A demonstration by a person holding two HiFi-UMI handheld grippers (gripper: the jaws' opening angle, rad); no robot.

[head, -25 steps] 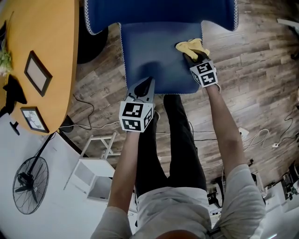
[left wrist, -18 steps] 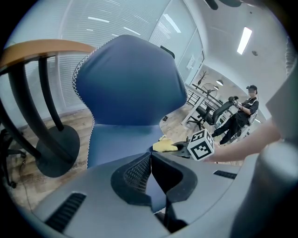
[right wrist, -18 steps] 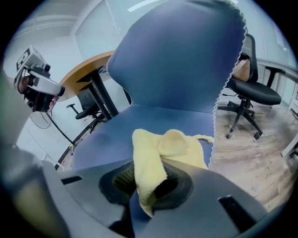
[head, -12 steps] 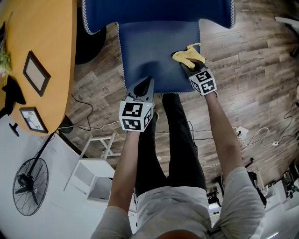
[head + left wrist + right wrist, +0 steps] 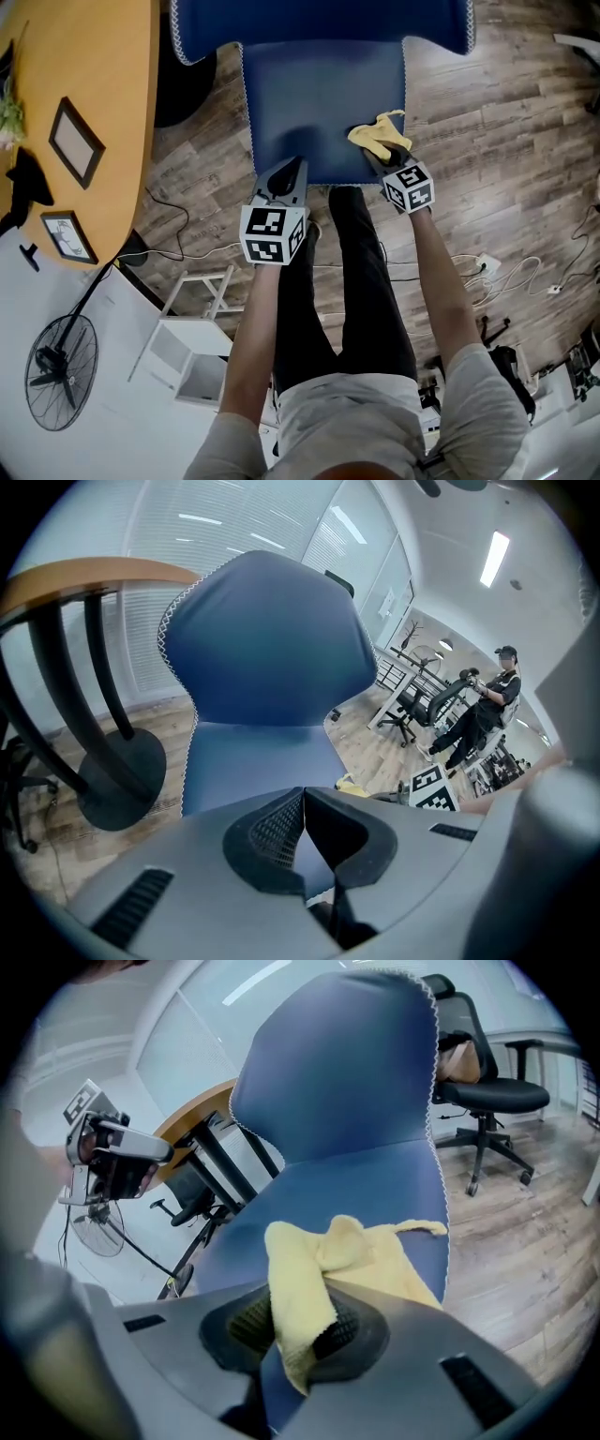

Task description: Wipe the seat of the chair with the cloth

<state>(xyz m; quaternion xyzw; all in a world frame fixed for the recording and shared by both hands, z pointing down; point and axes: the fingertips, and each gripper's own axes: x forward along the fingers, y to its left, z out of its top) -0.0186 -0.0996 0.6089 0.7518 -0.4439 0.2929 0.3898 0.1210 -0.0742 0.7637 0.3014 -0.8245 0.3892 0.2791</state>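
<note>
The blue chair seat [image 5: 314,103] lies ahead of me, its backrest [image 5: 319,23] at the top of the head view. A yellow cloth [image 5: 375,137] rests on the seat's front right corner, and my right gripper [image 5: 385,157] is shut on it. In the right gripper view the cloth [image 5: 333,1269] spreads over the seat [image 5: 328,1194] from between the jaws. My left gripper [image 5: 290,176] hangs shut and empty over the seat's front edge, left of the cloth. The left gripper view shows its jaws closed together [image 5: 302,810] before the chair [image 5: 262,667].
An orange table [image 5: 80,112] with two picture frames stands to the left, its black base [image 5: 117,766] beside the chair. Cables run over the wooden floor [image 5: 506,141]. A white stand [image 5: 192,342] and a fan [image 5: 56,370] sit at lower left. My legs stand against the seat's front.
My right gripper has dragged the yellow cloth toward me, from mid-right of the seat to its front right corner. The left gripper has stayed where it was.
</note>
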